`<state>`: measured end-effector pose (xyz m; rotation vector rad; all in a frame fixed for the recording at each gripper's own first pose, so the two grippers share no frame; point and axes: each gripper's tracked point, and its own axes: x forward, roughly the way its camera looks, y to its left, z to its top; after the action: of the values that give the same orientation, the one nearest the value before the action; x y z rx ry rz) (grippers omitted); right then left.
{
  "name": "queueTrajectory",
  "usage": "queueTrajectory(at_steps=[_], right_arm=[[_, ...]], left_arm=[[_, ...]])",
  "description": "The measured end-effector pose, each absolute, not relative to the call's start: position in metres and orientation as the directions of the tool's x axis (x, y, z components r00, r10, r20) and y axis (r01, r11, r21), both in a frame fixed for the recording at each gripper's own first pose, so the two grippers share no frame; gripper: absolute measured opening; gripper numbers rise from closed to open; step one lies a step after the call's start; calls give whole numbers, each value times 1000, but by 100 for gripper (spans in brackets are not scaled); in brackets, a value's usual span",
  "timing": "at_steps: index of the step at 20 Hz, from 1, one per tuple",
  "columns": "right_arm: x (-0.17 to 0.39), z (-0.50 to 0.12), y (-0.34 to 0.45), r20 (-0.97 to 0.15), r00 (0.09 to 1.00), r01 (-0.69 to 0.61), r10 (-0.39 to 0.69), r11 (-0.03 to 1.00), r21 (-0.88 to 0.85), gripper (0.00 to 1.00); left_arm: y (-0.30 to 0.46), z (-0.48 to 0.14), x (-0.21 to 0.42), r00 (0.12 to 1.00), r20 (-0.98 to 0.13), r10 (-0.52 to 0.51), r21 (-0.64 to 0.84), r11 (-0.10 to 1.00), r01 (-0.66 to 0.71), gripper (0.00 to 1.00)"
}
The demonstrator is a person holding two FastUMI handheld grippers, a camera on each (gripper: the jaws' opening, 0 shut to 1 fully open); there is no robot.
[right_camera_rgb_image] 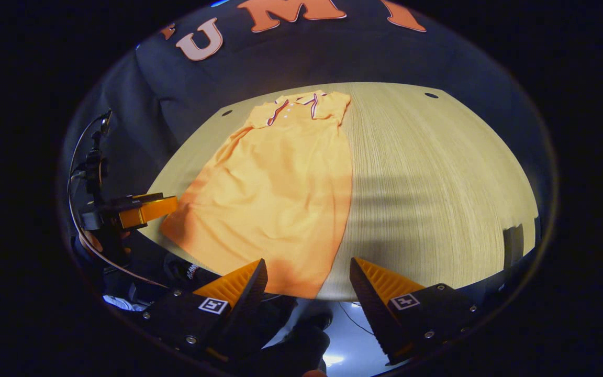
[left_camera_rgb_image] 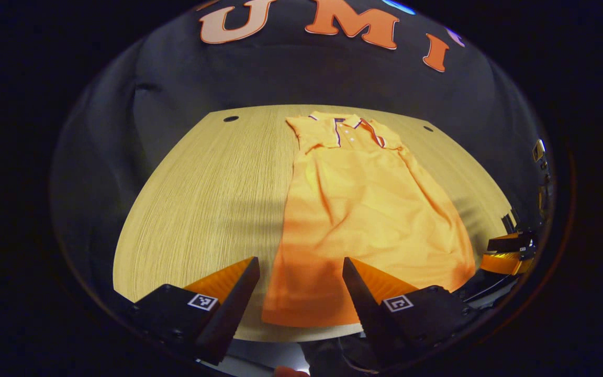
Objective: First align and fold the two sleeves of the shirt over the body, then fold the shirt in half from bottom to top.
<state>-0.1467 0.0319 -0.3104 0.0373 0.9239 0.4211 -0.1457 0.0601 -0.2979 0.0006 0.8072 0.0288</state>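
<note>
Now we hold both tools above the near edge of the wooden table point(left_camera_rgb_image: 197, 193), and neither touches anything. Our left gripper point(left_camera_rgb_image: 300, 285) has its jaws spread wide, hovering over the hem at the near left corner of the orange shirt point(left_camera_rgb_image: 364, 209). Our right gripper point(right_camera_rgb_image: 308, 285) is spread just as wide, hovering over the near right corner of the same hem.

We see the shirt lying flat on the table, collar point(left_camera_rgb_image: 348, 128) at the far end toward the booth's black wall, hem at the near edge. Both sleeves lie folded in over the body, so the cloth forms one long panel, narrow at the collar and wider toward us. The hem reaches almost to the table's near edge.

From the left gripper view, the right tool shows at the far right, just off the table's edge. From the right gripper view, the left tool shows at the left, beside the shirt's near left corner, with a cable point(right_camera_rgb_image: 79, 209) looping from it.
</note>
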Motion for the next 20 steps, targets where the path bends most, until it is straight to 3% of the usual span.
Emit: queueTrajectory(at_steps=[8,13,15,19,20], right_arm=[[-152,-334,44,-790,500,-350,354,917,189,96],[-154,-336,43,-764,553,-348,332,925,150,96],[-149,-339,40,-742,596,-324,306,937,127,93],[-150,-344,35,-745,626,-343,228,939,0,72],[-152,-344,37,-751,620,-337,226,942,6,64]], left_arm=[[67,-327,-164,671,-741,26,35,999,-1,99],[64,-330,-166,731,-682,25,39,999,2,99],[65,-330,-166,755,-655,30,41,999,-4,99],[60,-330,-164,796,-603,53,32,999,-42,99],[58,-331,-163,802,-593,63,42,998,-47,92]])
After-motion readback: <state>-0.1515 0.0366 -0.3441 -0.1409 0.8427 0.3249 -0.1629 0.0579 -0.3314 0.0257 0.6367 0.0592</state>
